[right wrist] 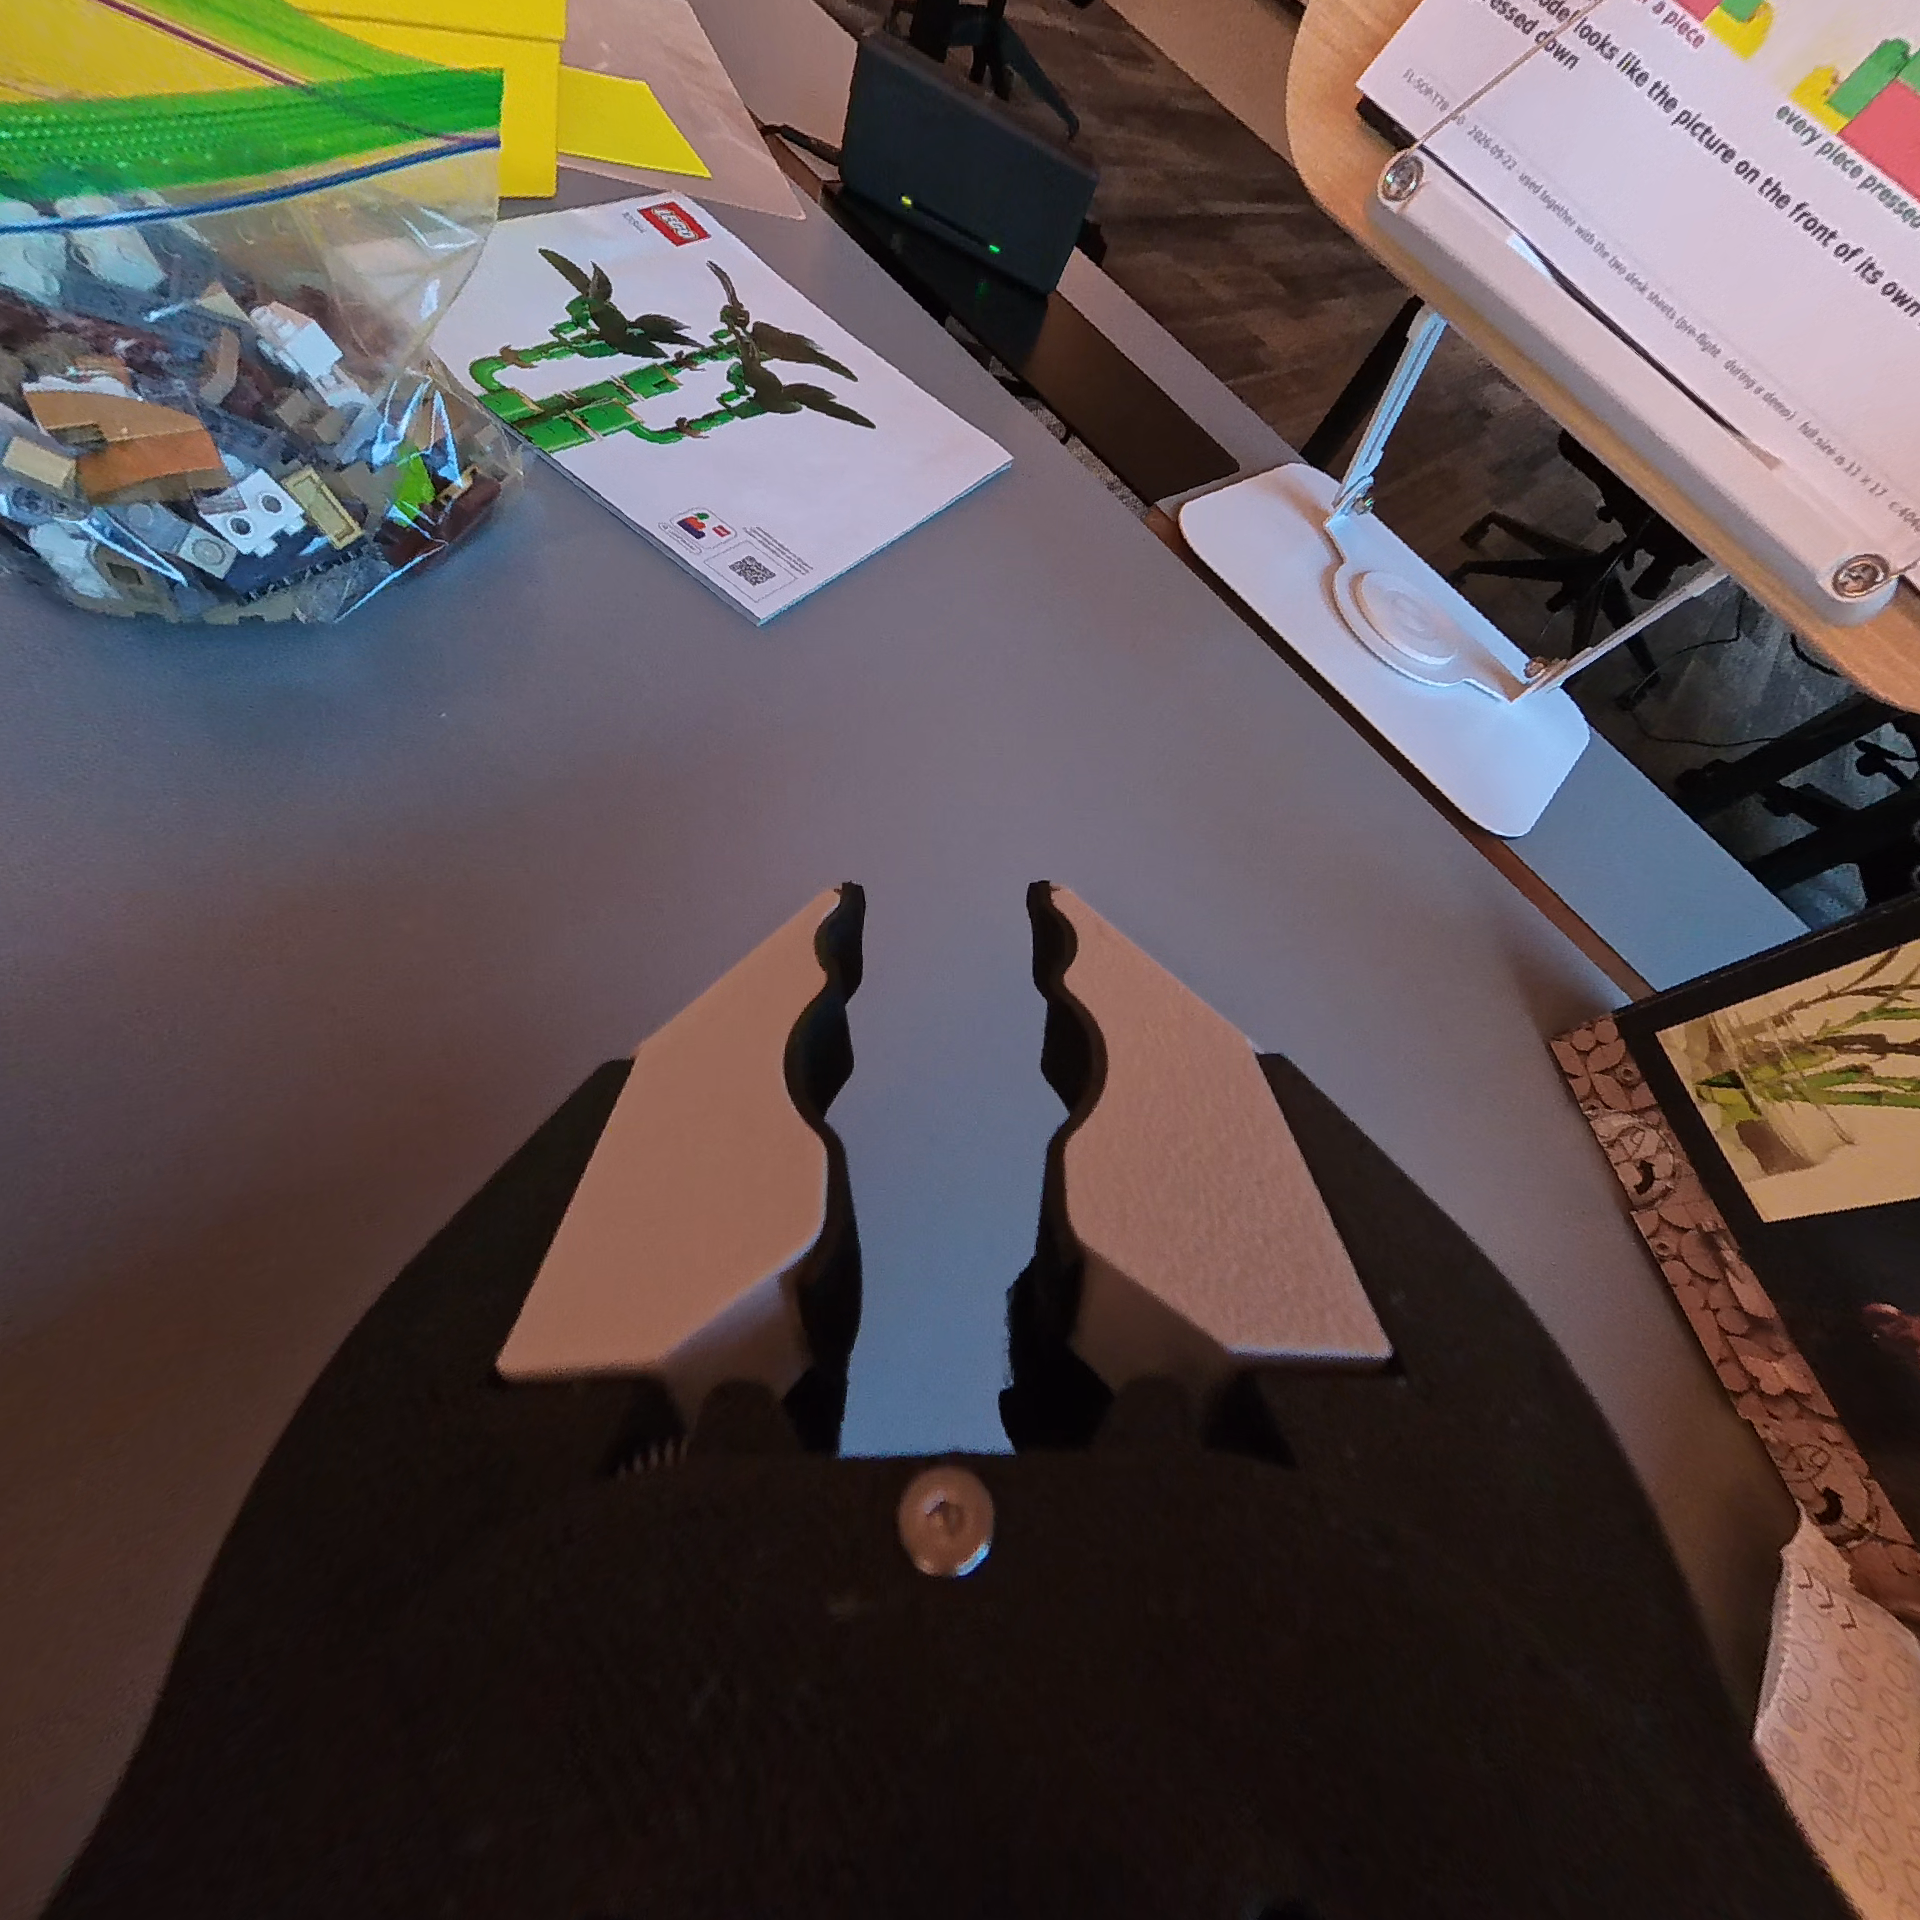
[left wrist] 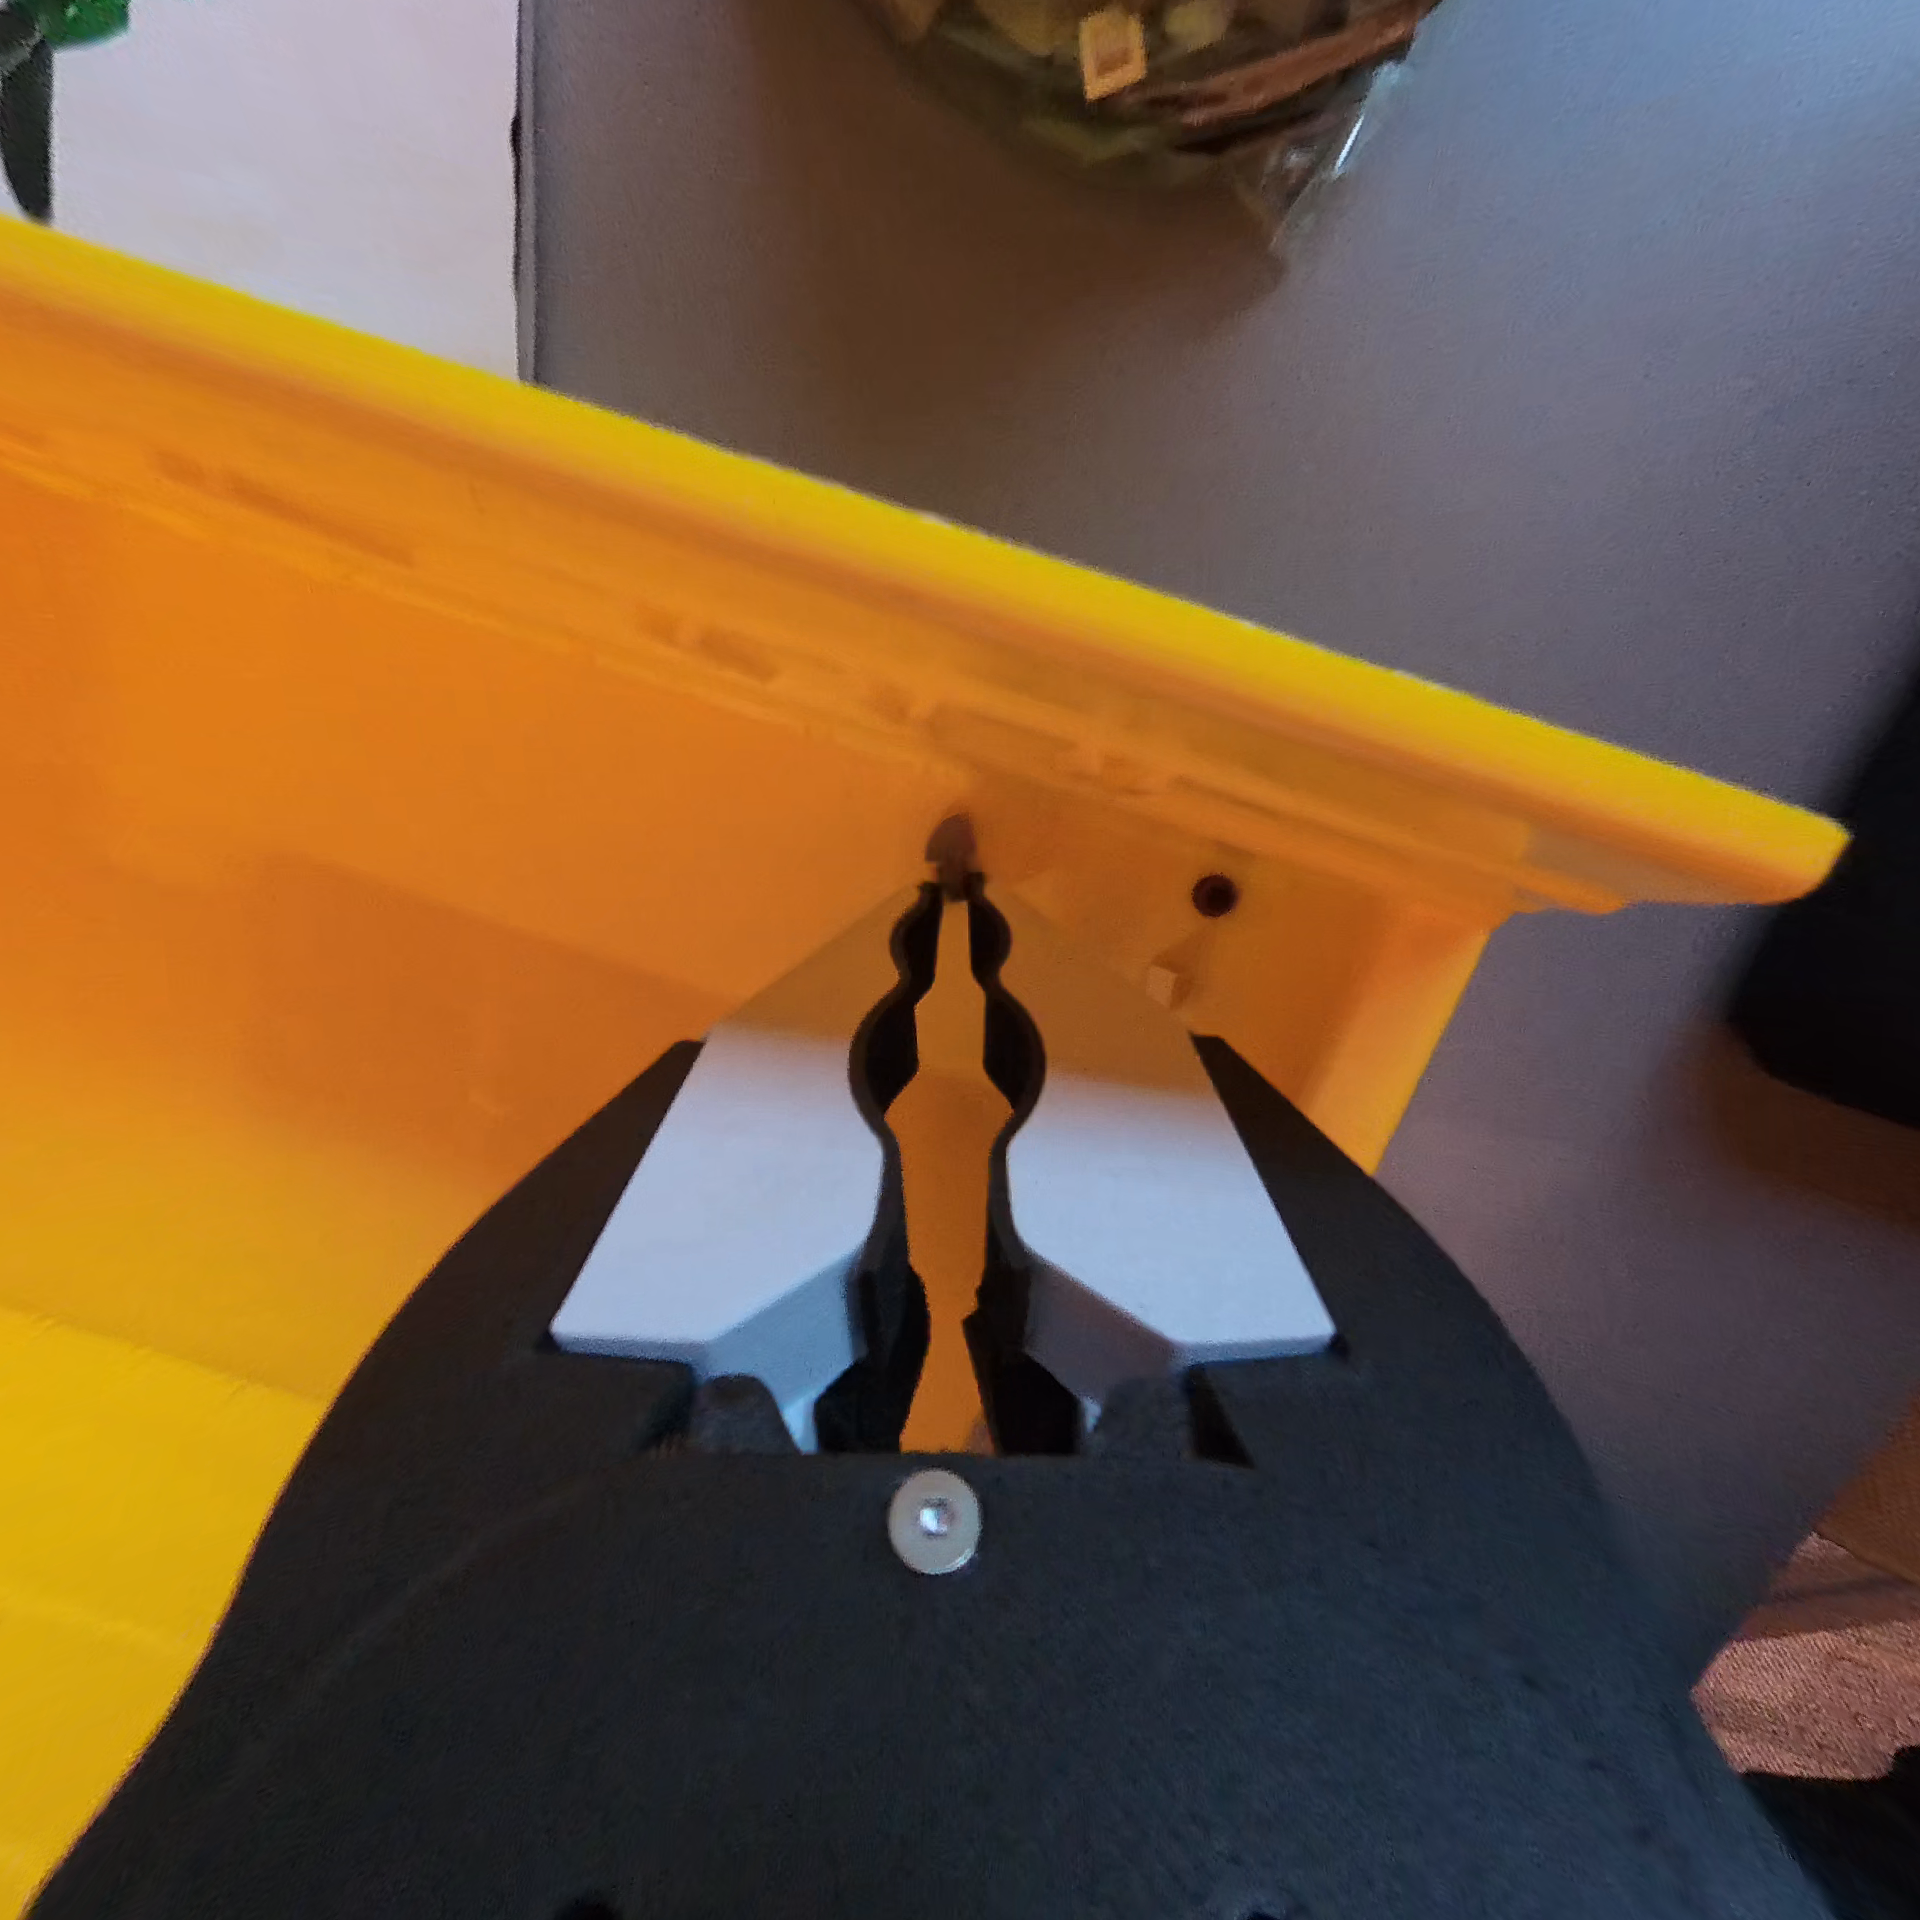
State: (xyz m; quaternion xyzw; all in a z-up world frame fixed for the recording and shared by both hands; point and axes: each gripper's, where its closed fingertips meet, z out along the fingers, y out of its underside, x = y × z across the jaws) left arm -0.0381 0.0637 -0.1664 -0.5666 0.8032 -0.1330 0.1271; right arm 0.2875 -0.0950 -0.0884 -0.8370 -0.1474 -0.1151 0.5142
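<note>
Left tongs [left wrist: 954, 891] pinch tiny dark piece [left wrist: 952, 840], upright.

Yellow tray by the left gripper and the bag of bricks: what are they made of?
Yellow tray: looks like rigid moulded plastic, matte; uniform colour, a thick moulded rim and a small hole. Bag: thin clear plastic film, glossy; it creases and glints, with a green zip strip on top.

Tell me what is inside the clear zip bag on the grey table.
The zip bag holds loose building bricks in tan, white, grey, brown and green. Those buried under the top layer are hidden.
</note>
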